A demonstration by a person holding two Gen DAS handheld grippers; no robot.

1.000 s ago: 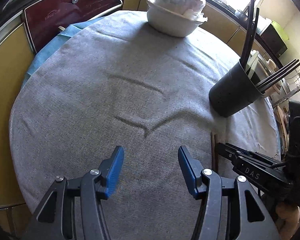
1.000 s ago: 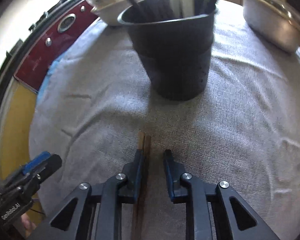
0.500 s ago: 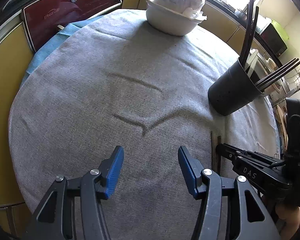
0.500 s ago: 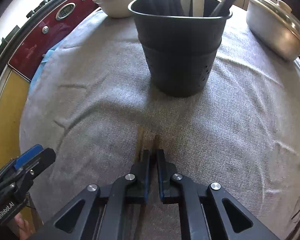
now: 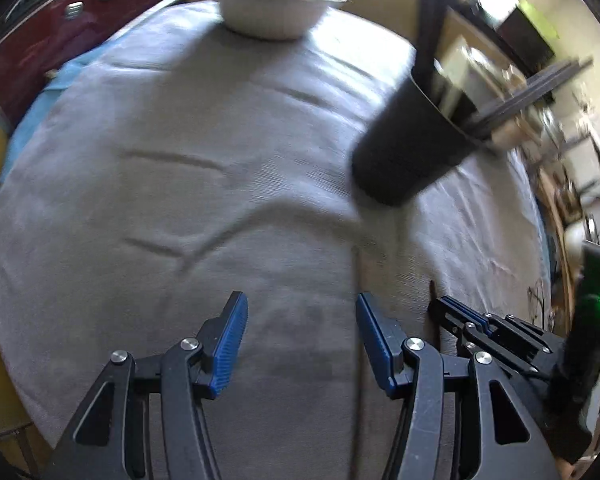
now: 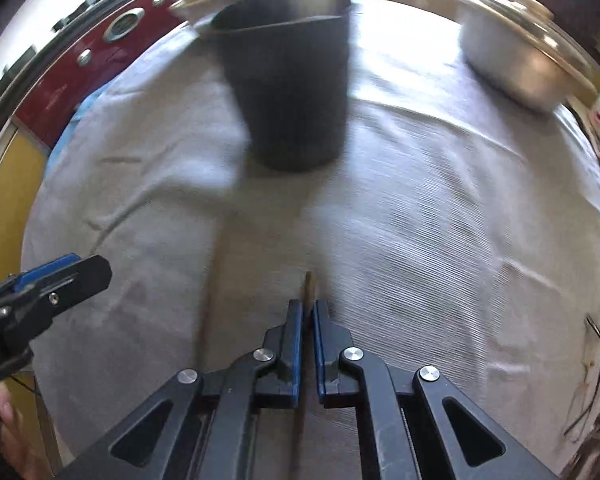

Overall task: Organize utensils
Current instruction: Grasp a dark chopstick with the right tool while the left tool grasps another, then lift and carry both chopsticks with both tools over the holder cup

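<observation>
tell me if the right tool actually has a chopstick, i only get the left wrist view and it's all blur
Observer: Yes. In the right wrist view the right tool is shut on one brown chopstick, whose tip pokes out past the pads.
Operator: wheres the other one
Observer: What looks like a second stick lies on the grey cloth, left of the held one and outside the tool. It is blurred.
Operator: whats near the holder on that side
Observer: A lidded metal pot stands to the right of the black holder, apart from it.
</observation>
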